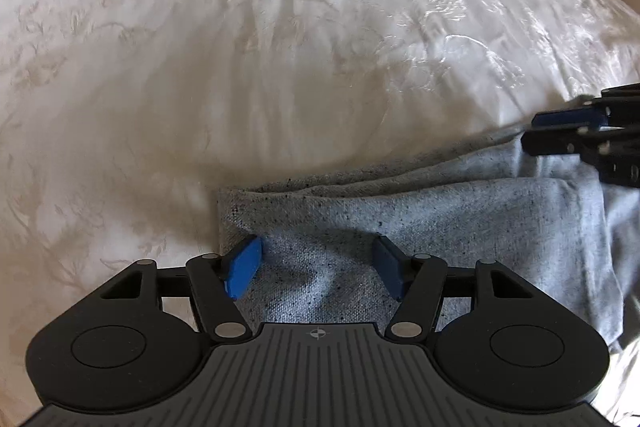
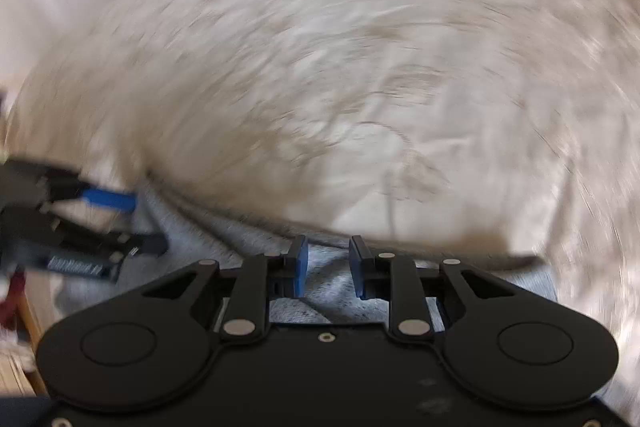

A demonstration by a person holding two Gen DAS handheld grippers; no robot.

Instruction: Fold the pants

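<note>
Your left claw (image 1: 318, 267) is open, with its blue pads (image 1: 244, 269) standing wide apart over the gray pants (image 1: 440, 203). The cloth sits between the pads, but they do not squeeze it. The pants lie bunched and folded in layers on the white bed cover (image 1: 240, 47), in the lower right of the left wrist view. One edge of the pants stands up at the lower middle, just beside the left pad. Your right claw (image 2: 328, 259) is partly open with a small gap between its pads, and gray cloth shows in that gap at the bottom middle of the right wrist view. The pads do not press on the cloth. That view is blurry. Each claw shows up in the other view: the right claw at the right edge, the left claw at the left edge.
</note>
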